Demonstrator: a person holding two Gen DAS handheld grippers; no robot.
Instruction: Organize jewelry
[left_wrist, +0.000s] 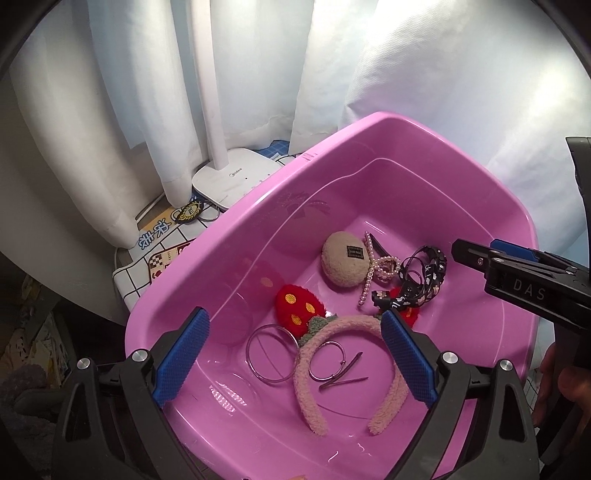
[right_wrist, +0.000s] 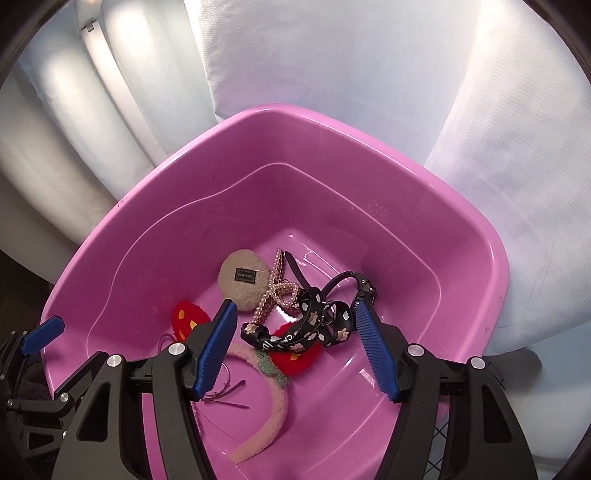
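Observation:
A pink tub (left_wrist: 391, 133) (right_wrist: 491, 236) holds the jewelry: a fuzzy pink headband (left_wrist: 314, 373) (right_wrist: 266, 421) with red strawberry ears (left_wrist: 295, 306) (right_wrist: 295, 360), a beige plush clip (left_wrist: 345, 262) (right_wrist: 243, 278), a pearl clip (left_wrist: 369, 273) (right_wrist: 275, 291), a black flowered strap (left_wrist: 424, 284) (right_wrist: 314, 325), and silver hoop earrings (left_wrist: 269, 354) (right_wrist: 225, 397). My left gripper (left_wrist: 295, 358) is open and empty above the headband and hoops. My right gripper (right_wrist: 295, 347) is open and empty over the black strap; it also shows in the left wrist view (left_wrist: 517, 273).
A white lamp base (left_wrist: 236, 181) and a patterned grid cloth (left_wrist: 155, 254) with a keychain (left_wrist: 190, 212) lie left of the tub. White curtains (left_wrist: 443, 74) hang behind. The left gripper's blue pad (right_wrist: 40, 334) shows at the tub's left rim.

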